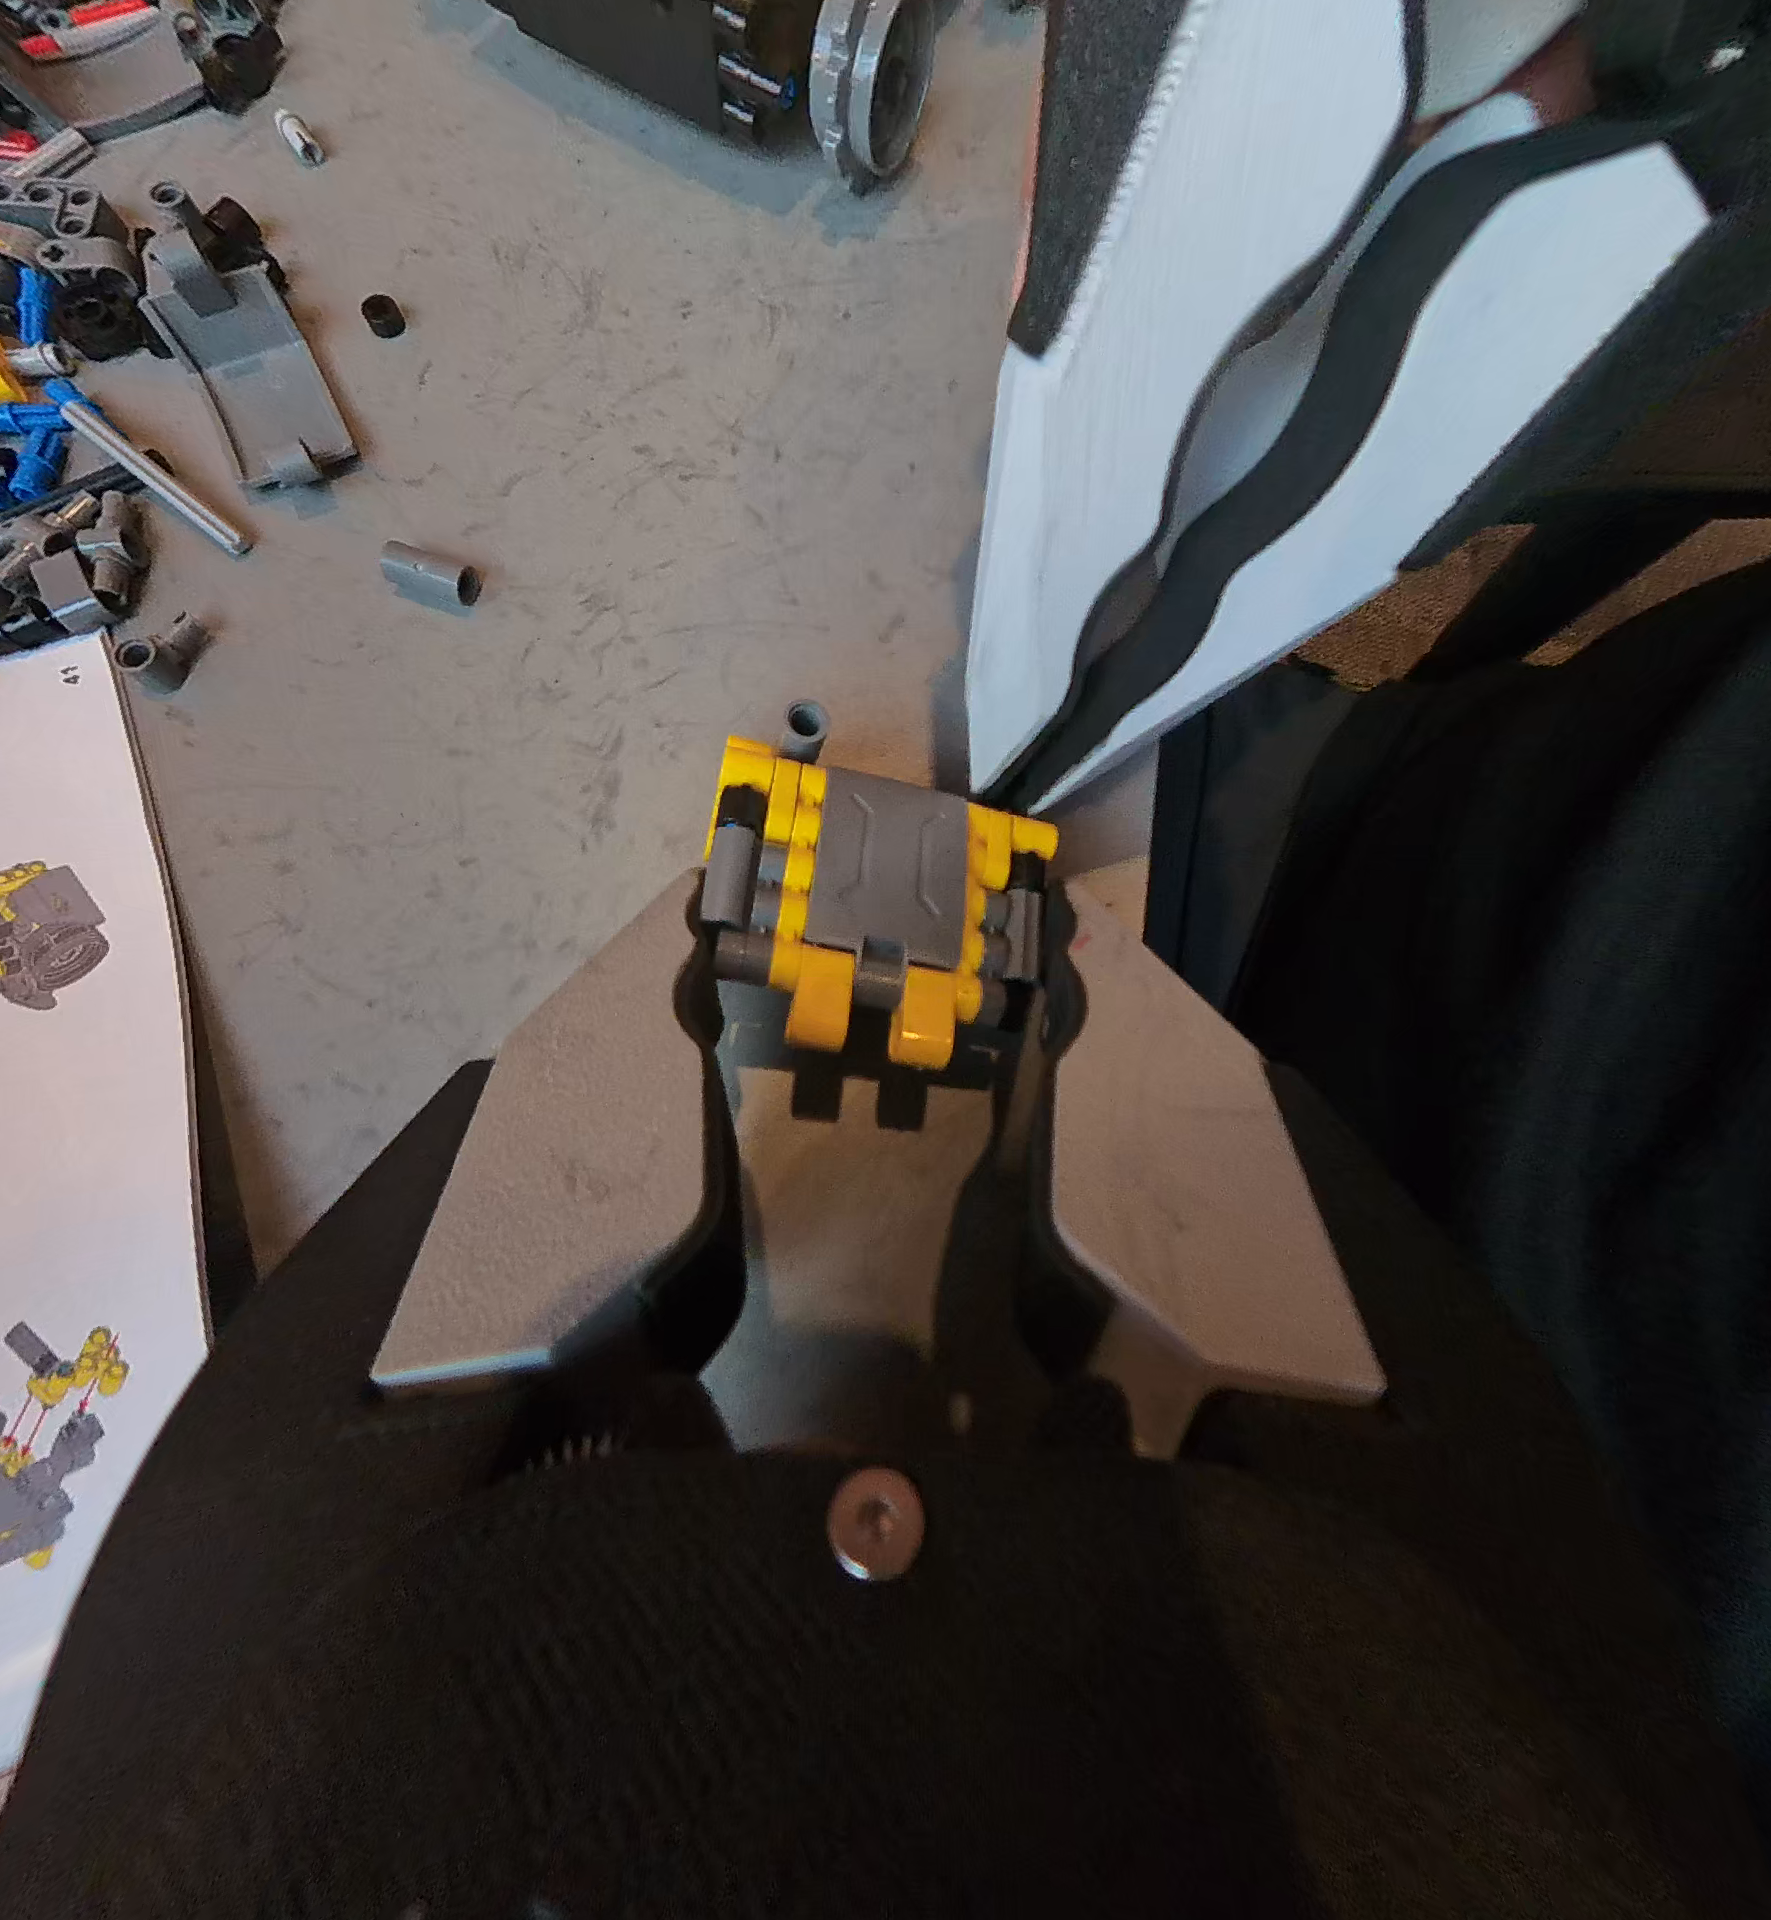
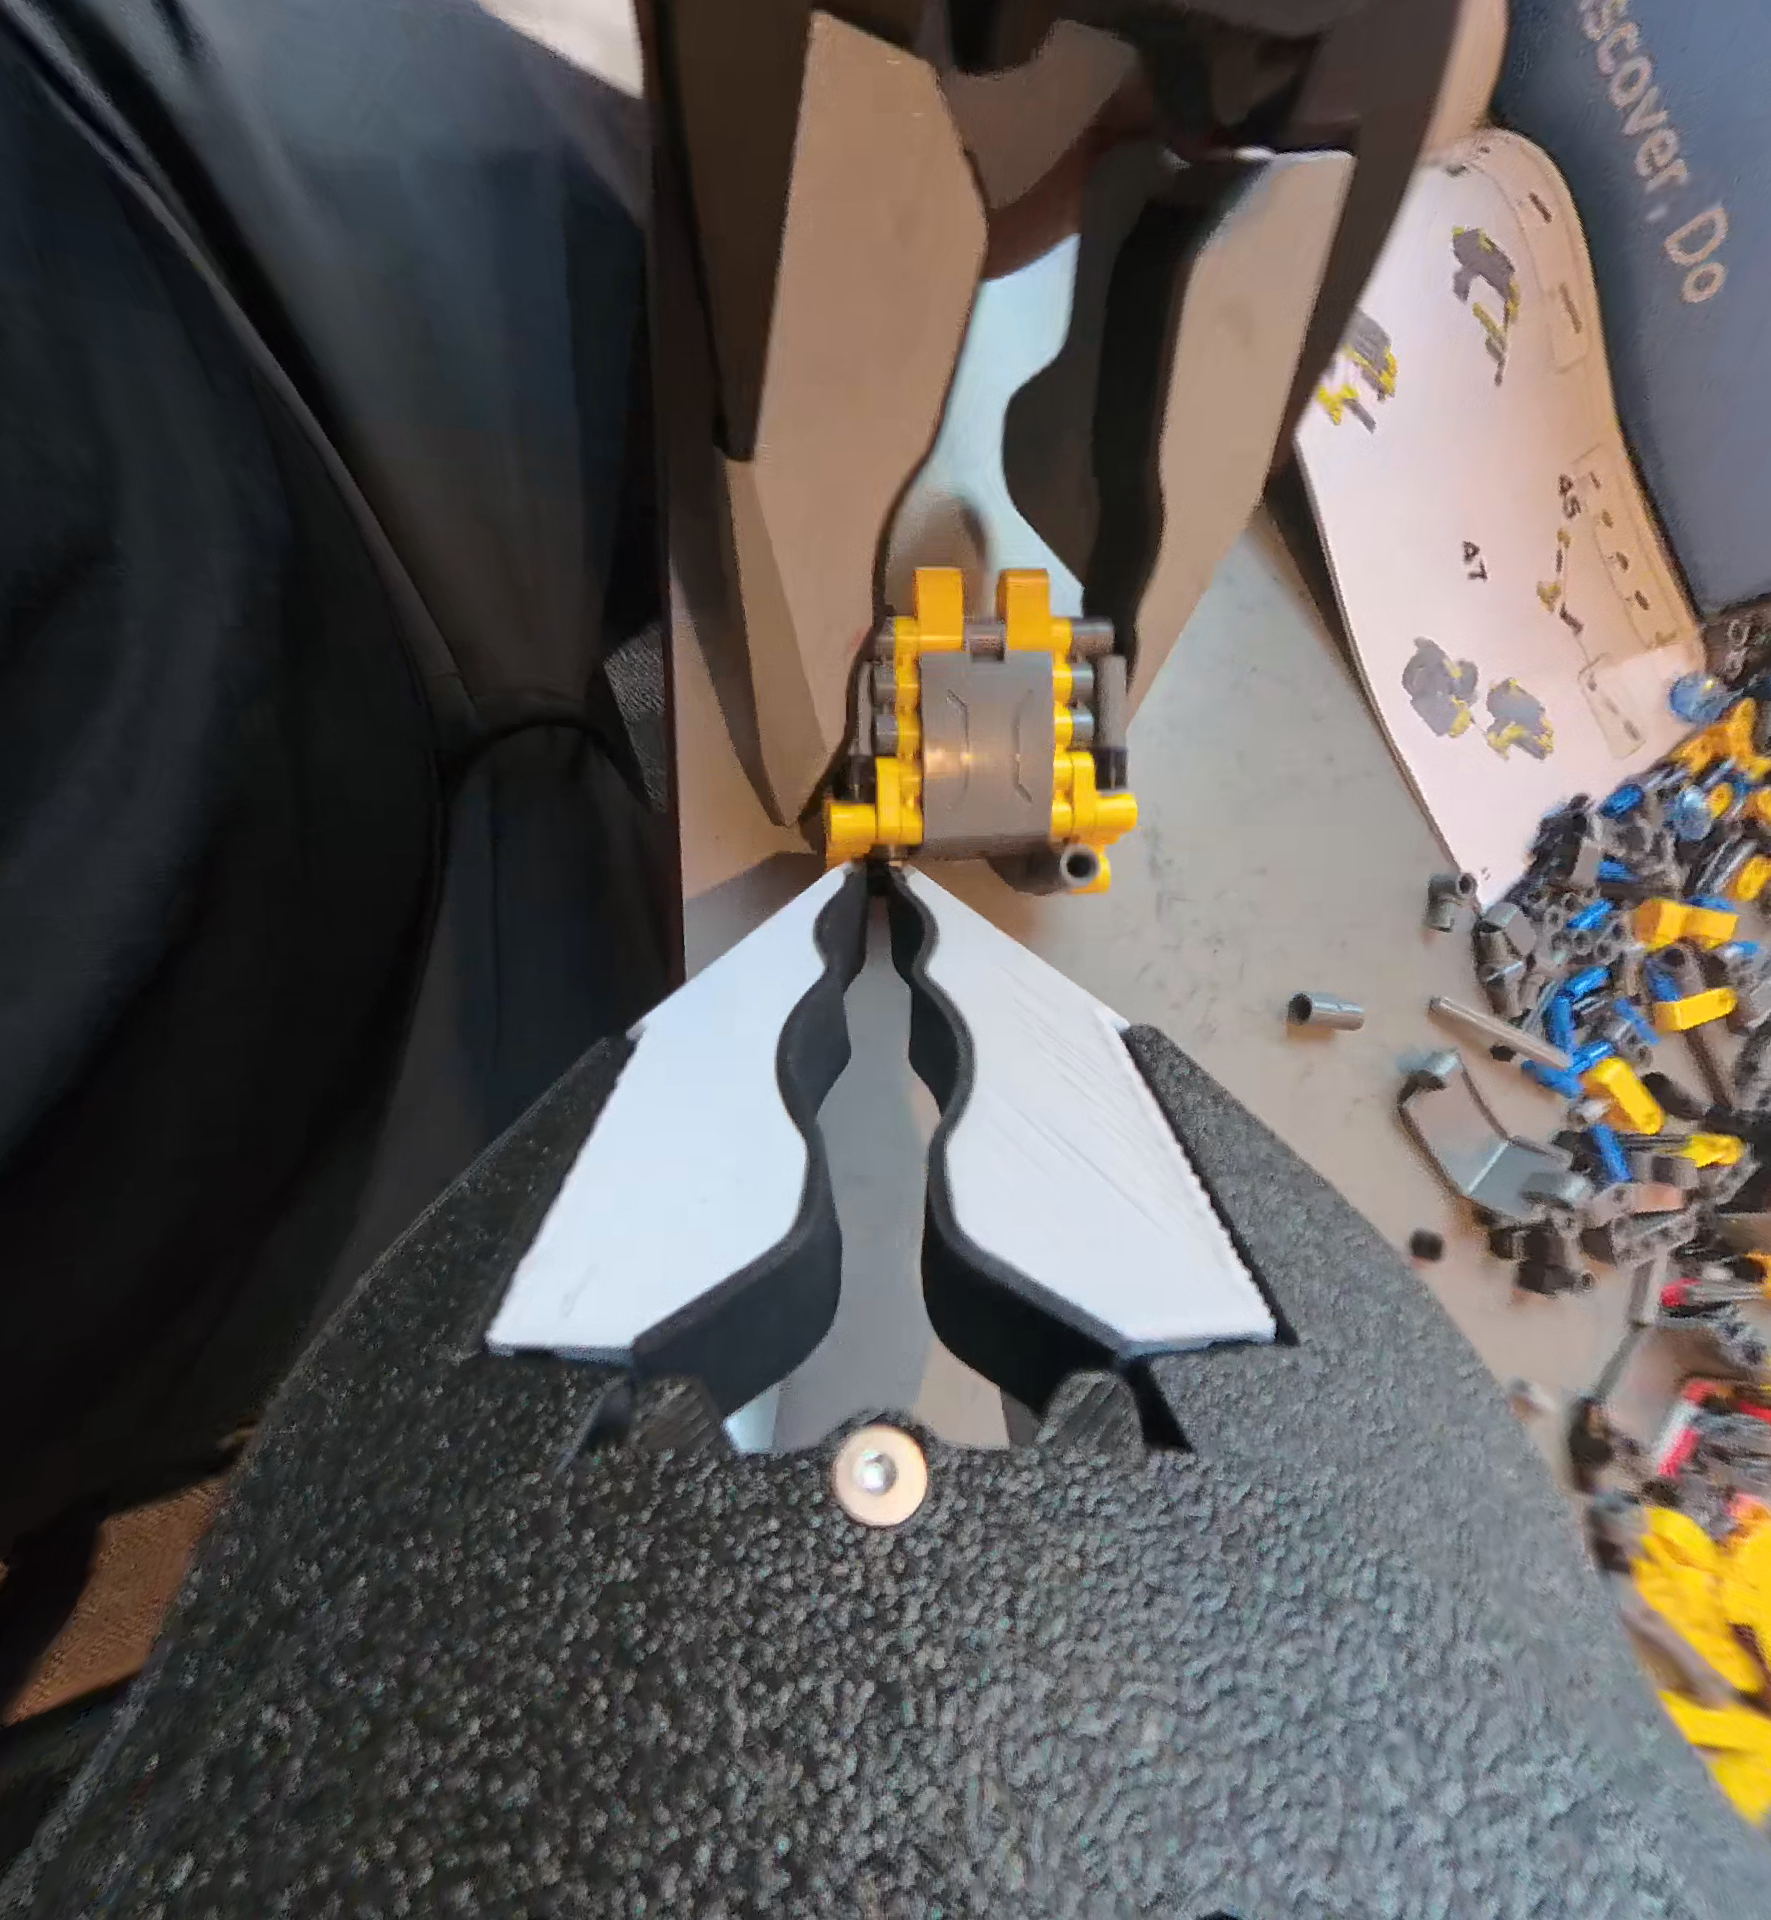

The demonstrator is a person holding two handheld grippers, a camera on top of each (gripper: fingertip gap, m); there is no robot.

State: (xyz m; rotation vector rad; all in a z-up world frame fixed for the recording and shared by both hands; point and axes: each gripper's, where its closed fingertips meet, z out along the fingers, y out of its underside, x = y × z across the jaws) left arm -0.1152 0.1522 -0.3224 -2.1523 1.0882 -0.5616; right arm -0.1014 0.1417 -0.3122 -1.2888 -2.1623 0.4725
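Observation:
My left gripper (image 1: 876, 935), with grey fingers, is shut on a small yellow and grey brick assembly (image 1: 891, 873) and holds it just above the grey table (image 1: 600, 468). My right gripper (image 2: 876, 883), with white fingers and black pads, is shut, its tips against the assembly's (image 2: 980, 758) near yellow corner. I cannot tell whether a small piece is pinched between the tips. In the left wrist view the right gripper (image 1: 1000, 805) comes in from the upper right. In the right wrist view the left gripper (image 2: 974, 748) comes in from the top.
A pile of loose building pieces (image 1: 19, 416) (image 2: 1691, 1039) lies on the table by an open instruction booklet (image 1: 29, 1039) (image 2: 1483, 520). A grey tube connector (image 1: 431, 574) and a curved grey panel (image 1: 247, 384) lie apart. A wheeled model (image 1: 870, 83) stands far off. A person's dark clothing (image 2: 185, 727) is close.

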